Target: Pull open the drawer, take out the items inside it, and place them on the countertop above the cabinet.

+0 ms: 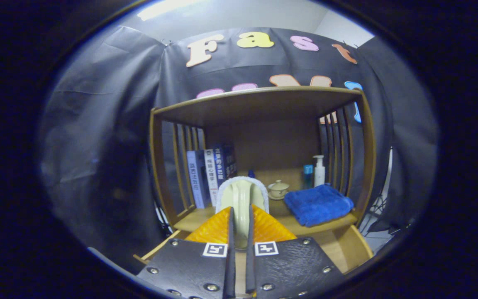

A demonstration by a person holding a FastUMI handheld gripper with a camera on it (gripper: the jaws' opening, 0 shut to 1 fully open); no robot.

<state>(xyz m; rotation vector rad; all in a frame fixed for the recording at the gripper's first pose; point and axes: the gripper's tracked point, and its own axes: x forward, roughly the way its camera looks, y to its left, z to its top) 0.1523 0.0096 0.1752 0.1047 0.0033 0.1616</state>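
My gripper (239, 212) is shut on a cream-coloured brush (241, 192) with a white fuzzy edge. Both orange fingers (216, 229) press on its narrow handle. The brush stands upright, held just in front of the wooden cabinet's countertop (191, 222), between the books and the teacup. Below the fingers the pulled-out drawer (349, 249) shows its wooden rim on both sides. The gripper body hides the inside of the drawer.
On the countertop stand three books (212, 176) at the left, a small lidded teacup (278, 189) in the middle and a folded blue towel (318, 203) at the right. A white pump bottle (319, 170) and a blue bottle (308, 174) stand behind the towel. Slatted side walls and a top shelf (259, 97) enclose it.
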